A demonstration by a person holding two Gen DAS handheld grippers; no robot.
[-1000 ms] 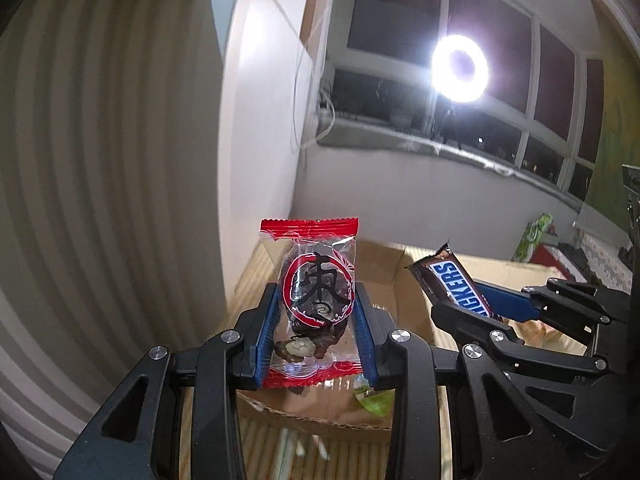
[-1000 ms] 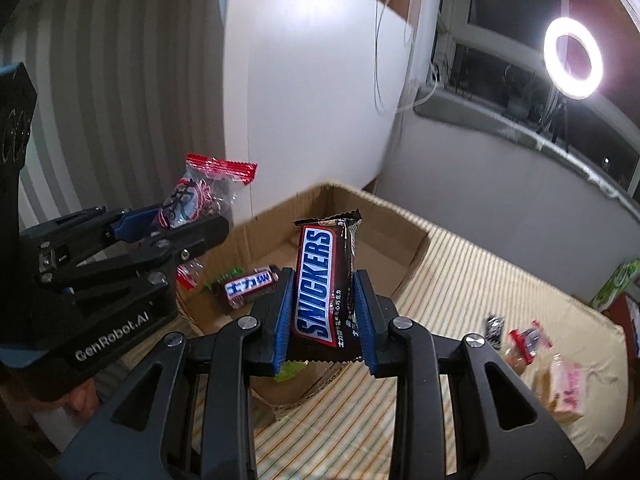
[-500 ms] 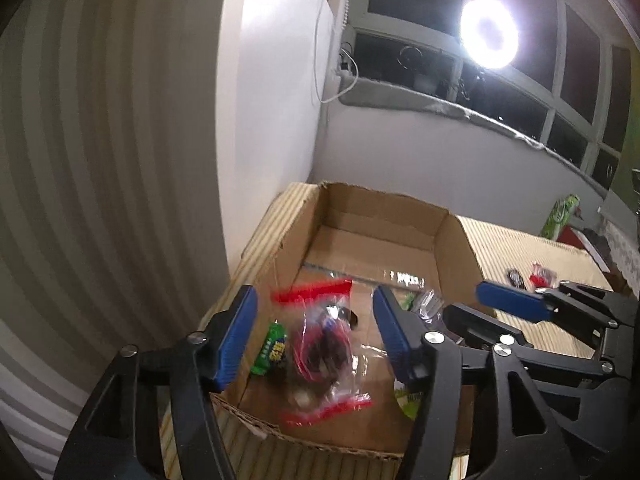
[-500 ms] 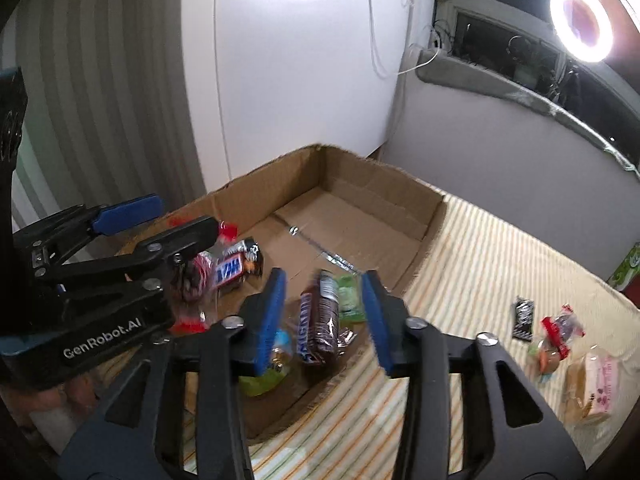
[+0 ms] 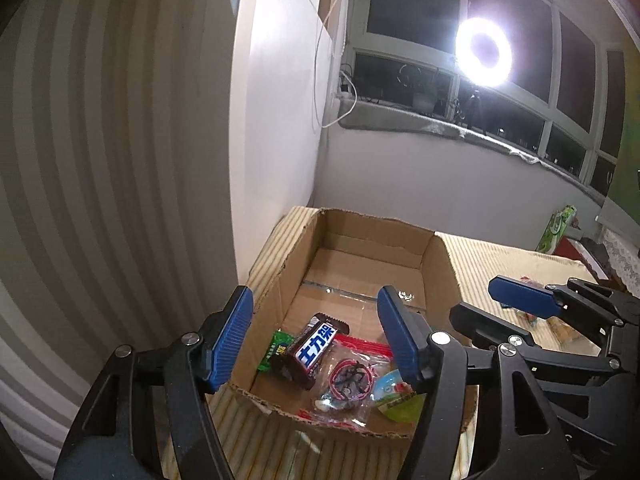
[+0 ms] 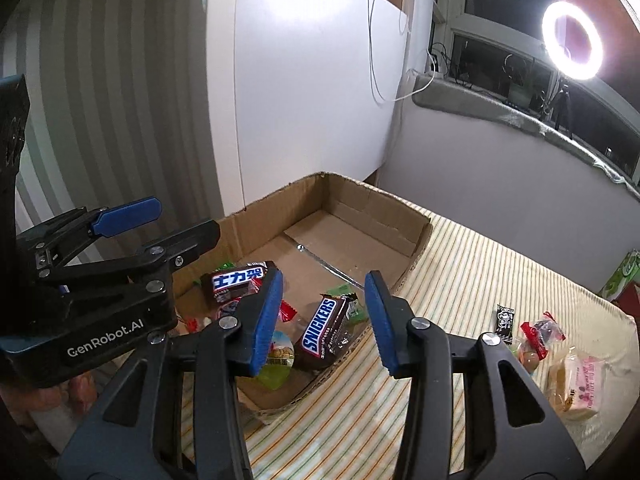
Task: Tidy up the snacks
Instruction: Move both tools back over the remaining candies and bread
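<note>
An open cardboard box (image 5: 362, 236) (image 6: 372, 208) stands on the striped tablecloth. My left gripper (image 5: 314, 320) is open and empty above the box's near end. Below it lie a red-edged clear snack packet (image 5: 352, 380), a brown bar with Chinese lettering (image 5: 310, 350) and green packets (image 5: 274, 350). My right gripper (image 6: 324, 304) is open and empty above the box's near corner. A Snickers bar (image 6: 324, 330) lies in the box beneath it, beside the Chinese-lettered bar (image 6: 236, 280).
Loose snacks lie on the cloth to the right of the box: a small black packet (image 6: 505, 318), a red-edged clear packet (image 6: 538, 338) and a pink-labelled pastry pack (image 6: 576, 384). A white wall (image 6: 304, 100) rises behind the box. A ring light (image 6: 572, 42) glares at the window.
Both grippers opened and let go. The red-edged packet fell from the left gripper into the box, and the Snickers bar fell from the right gripper into the box.
</note>
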